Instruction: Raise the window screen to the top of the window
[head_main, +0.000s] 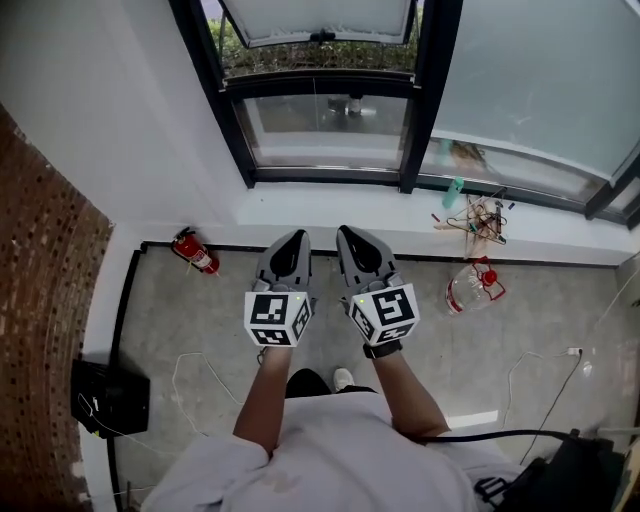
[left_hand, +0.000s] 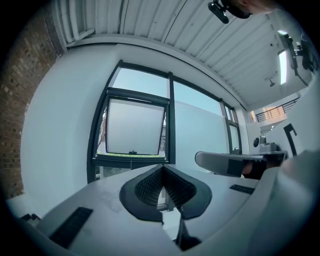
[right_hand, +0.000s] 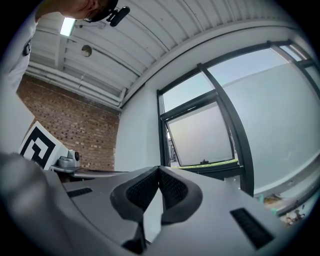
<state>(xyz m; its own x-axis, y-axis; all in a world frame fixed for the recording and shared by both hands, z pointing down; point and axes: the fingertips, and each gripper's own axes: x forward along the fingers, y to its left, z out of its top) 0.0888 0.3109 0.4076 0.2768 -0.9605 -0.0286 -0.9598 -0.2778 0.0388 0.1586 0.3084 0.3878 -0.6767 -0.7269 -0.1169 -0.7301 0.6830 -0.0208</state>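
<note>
While I face the window (head_main: 320, 120), L gripper (head_main: 297, 236) & R gripper (head_main: 346, 233) are both fully closed, nothing held.

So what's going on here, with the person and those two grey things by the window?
A person stands facing a dark-framed window with a hand-held gripper in each hand. The left gripper and right gripper are side by side, pointed at the window, both shut and holding nothing. Neither touches the window, so nothing there is being handled yet. A red fire extinguisher and a clear plastic jug lie on the floor below the sill.
</note>
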